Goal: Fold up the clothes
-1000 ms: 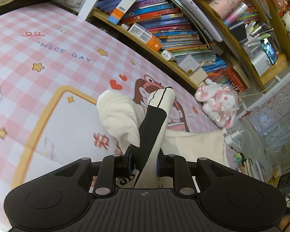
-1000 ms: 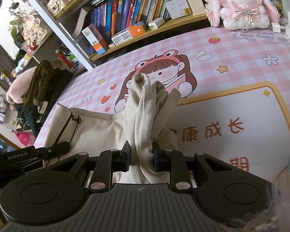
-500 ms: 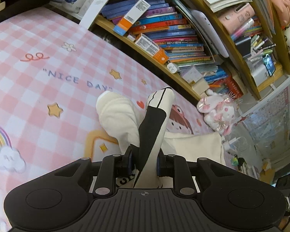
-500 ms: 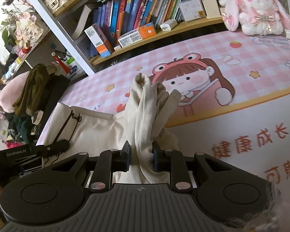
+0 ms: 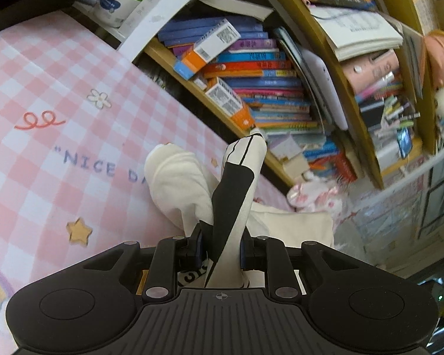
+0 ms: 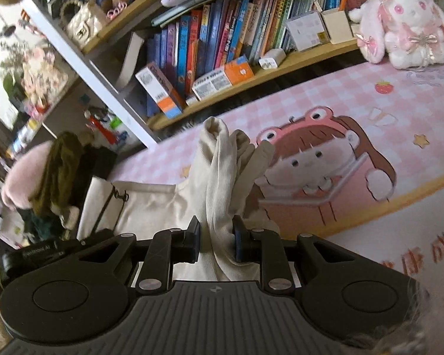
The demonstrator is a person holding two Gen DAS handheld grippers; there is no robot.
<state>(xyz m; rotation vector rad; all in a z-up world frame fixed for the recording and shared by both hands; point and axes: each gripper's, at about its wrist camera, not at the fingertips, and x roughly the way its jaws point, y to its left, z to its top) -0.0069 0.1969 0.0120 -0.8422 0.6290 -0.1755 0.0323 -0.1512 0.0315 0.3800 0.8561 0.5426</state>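
Over the pink checked mat, in the left wrist view, the left gripper has its two fingers clamped on a bunched edge of the cream garment. A black panel with thin piping stands up between the jaws and hides the mat straight ahead. The garment's lower part disappears under the gripper body, so the cloth's full outline cannot be made out. Some dark lettering shows just beneath the fingers but is cut off and unreadable. The word "NICE" on the mat is clear; the next word is partly covered by the cloth. The gripper points forward and slightly down toward the bookshelf, which looks strongly tilted and bent by the lens. A pink plush toy past the cloth is blurred.

In the right wrist view, the right gripper is closed on a ribbed cream fold of the same garment, which rises in a tall ridge between the fingers. The rest spreads flat to the left over the mat, toward the left gripper, seen only as a dark body at the left edge, its fingers out of sight. The cartoon girl printed on the mat is partly hidden by the raised fold. A pile of clothes at far left is blurred. A white and pink plush rabbit sits by the bookshelf.
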